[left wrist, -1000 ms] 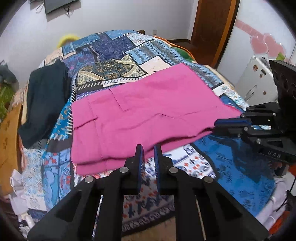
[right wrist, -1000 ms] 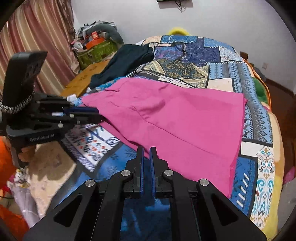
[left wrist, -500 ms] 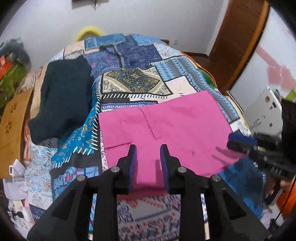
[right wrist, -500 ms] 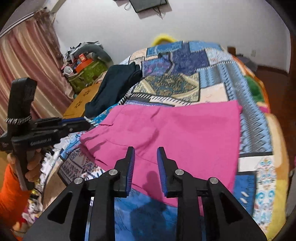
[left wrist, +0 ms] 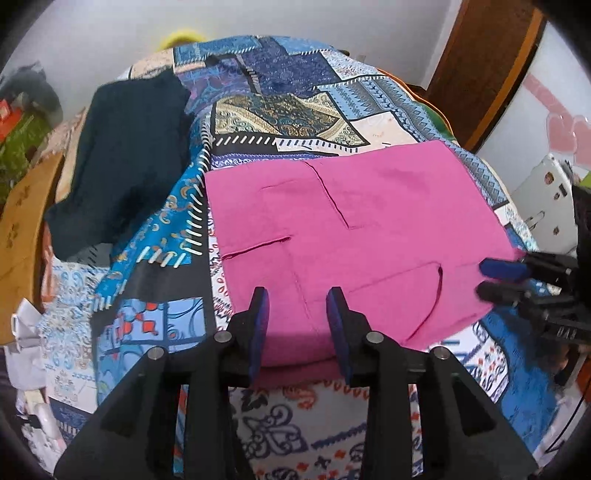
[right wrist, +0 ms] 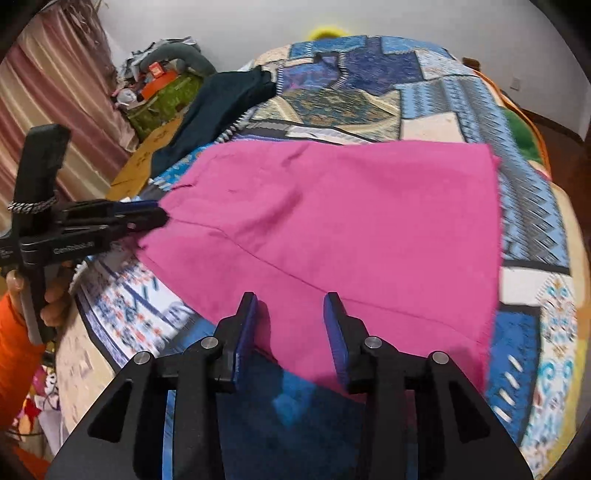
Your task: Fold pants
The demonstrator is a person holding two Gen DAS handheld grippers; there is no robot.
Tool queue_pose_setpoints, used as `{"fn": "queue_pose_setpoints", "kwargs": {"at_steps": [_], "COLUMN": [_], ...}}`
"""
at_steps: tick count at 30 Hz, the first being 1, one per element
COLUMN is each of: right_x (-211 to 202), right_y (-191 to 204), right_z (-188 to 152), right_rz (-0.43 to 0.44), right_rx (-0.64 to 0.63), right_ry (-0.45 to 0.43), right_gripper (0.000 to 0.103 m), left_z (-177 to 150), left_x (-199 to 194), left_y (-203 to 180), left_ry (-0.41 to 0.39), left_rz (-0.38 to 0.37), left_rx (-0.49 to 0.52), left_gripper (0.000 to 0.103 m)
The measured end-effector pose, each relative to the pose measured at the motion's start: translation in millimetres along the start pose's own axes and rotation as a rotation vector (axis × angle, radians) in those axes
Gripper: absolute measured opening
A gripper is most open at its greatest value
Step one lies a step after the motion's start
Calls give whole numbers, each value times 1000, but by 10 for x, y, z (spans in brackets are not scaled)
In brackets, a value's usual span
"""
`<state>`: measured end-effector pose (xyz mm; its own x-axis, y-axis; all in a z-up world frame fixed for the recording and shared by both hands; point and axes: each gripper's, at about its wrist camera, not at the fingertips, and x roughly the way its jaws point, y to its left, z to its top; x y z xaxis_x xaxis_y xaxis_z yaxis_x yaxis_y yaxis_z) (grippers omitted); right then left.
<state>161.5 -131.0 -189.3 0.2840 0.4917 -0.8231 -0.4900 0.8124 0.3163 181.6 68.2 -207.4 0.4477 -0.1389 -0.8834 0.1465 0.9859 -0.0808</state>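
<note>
While both sets of jaws are opening, the pink pants (left wrist: 354, 236) are approached.
Left gripper (left wrist: 297, 314) and right gripper (right wrist: 290, 317) (shut a second ago) are spread over the near hem, nothing pinched; a grasp seems next.

White wall (right wrist: 424, 18), striped curtain (right wrist: 55, 92), wooden door (left wrist: 491, 62), patchwork-covered bed (left wrist: 295, 85)

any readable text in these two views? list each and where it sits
"GenRobot.AI": white print on the side of the left gripper, right wrist view.
"DAS": partial print on the side of the right gripper, left wrist view; the rest is out of frame.
Orange box label: too blurred to read.
</note>
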Motion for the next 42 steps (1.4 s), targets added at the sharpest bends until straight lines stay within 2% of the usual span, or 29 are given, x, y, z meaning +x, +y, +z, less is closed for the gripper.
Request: {"fn": "queue_pose_setpoints", "kwargs": {"at_steps": [5,17,20,22,23,28,32,34,42], "right_x": [-111,-395,-447,-512,-543,-747,-848,-841,-614], "right_y": [-216,-473,-456,-422,-413,-379,-388,-386,-632], "right_z": [-94,-305,-323,-307,-304,-185,-26,48,437], "right_rz": [-22,-134,-148,-177,-178,-176,-188,-190,-210], "right_rx": [38,91,83,67,63,54,38,33,45], "right_ry": [6,8,3,-14,-24,-106,-168,-187,-195], "right_gripper": [33,33,34,35,36,38,47,48,48], "left_z": [-74,-219,-203,-185,-172,-37,164,284,735], "left_x": [-71,-203,-218,-247,-272,-452,-545,-548,-196], "left_y": [-93,-70,-43,-18,1,153,303,361,476], "left_ry": [-13,-46,-52,-58,-64,-106,-125,-129,-82], "left_rz": [54,60,66,94,101,115,101,99,78], "left_rx": [41,8,-27,-62,-74,-125,-159,-170,-173], "left_gripper": [36,37,40,49,49,49,50,50,53]}}
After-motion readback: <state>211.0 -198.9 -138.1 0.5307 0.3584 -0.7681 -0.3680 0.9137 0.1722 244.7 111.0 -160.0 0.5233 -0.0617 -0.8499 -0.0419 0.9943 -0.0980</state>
